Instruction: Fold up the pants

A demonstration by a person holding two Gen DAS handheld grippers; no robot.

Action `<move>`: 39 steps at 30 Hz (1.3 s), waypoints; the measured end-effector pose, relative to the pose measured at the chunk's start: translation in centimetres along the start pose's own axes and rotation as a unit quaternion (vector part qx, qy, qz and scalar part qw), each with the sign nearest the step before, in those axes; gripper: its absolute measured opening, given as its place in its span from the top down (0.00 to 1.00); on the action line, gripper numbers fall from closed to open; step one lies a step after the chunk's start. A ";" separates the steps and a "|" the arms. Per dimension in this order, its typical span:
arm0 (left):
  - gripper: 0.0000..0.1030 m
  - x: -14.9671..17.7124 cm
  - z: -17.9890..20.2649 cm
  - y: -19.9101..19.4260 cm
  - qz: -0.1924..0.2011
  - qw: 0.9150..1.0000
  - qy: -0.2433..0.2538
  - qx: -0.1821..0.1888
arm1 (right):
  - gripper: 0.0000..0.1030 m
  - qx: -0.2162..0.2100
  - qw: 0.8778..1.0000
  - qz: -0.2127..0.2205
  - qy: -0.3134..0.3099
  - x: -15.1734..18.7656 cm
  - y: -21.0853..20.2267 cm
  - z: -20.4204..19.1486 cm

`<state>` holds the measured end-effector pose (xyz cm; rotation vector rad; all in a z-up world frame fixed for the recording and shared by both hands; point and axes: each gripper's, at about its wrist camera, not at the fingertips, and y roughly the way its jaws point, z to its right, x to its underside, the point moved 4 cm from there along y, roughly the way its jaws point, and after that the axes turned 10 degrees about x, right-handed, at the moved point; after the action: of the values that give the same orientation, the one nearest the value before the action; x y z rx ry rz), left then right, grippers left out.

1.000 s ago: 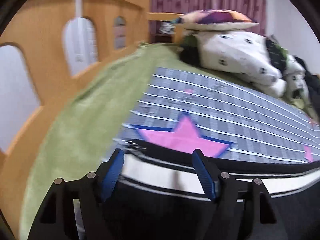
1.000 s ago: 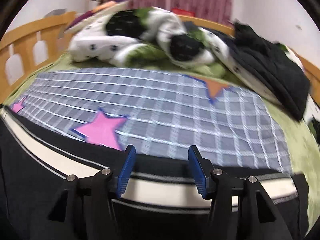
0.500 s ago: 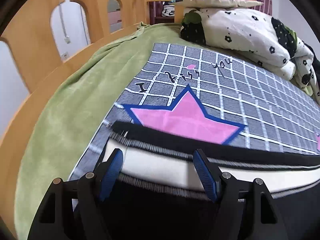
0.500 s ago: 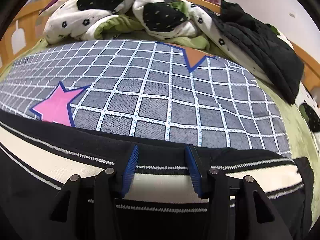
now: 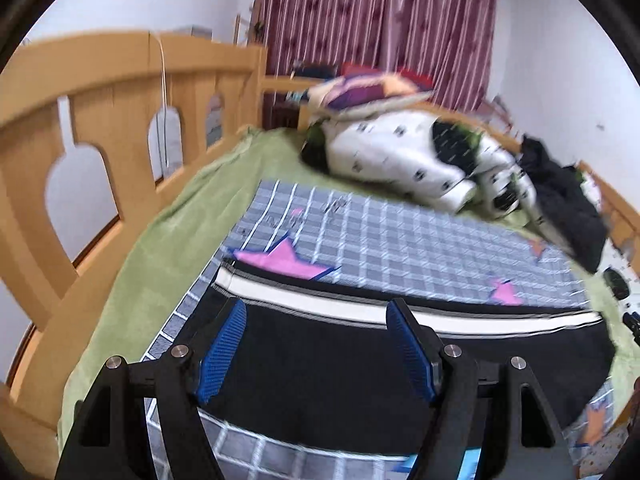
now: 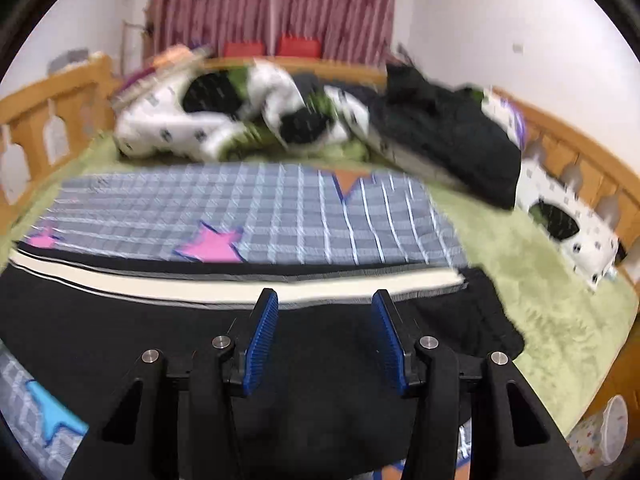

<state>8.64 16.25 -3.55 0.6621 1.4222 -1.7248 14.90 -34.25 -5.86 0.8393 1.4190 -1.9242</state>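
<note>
The pants (image 5: pixel 332 364) lie flat across the grey checked blanket (image 5: pixel 400 236) on the bed, a black garment with a cream stripe (image 5: pixel 360 308) running along its far edge; in the right wrist view the same pants (image 6: pixel 328 360) reach past the blanket's right border onto the green cover (image 6: pixel 540 288). The left gripper (image 5: pixel 316 354) hangs above the black cloth near the pants' left end with its blue pads spread wide and nothing between them. The right gripper (image 6: pixel 325 340) is likewise spread, empty, above the cloth near the right end — neither tool is seen touching the fabric. Both views are motion-blurred, so fine detail of the hem and any crease cannot be read. The garment appears laid out lengthwise and smoothed, which suits a fold; whether a fold has already been made cannot be told. The two tools stand well apart, one toward each end, a placement that would let both ends be taken at once. A heap of white patterned bedding (image 5: pixel 404 160) and dark clothes (image 6: pixel 452 136) sits at the far side, clear of the pants.
</note>
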 end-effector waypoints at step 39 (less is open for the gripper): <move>0.33 11.9 -19.4 10.4 -0.041 0.959 -0.279 0.005 | 0.47 -0.154 0.979 -0.119 0.055 5.1 0.8 -7.3</move>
<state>8.98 31.46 -23.36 0.0948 1.0508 -1.7955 13.33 -27.96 -11.97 0.6594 1.8999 -1.7795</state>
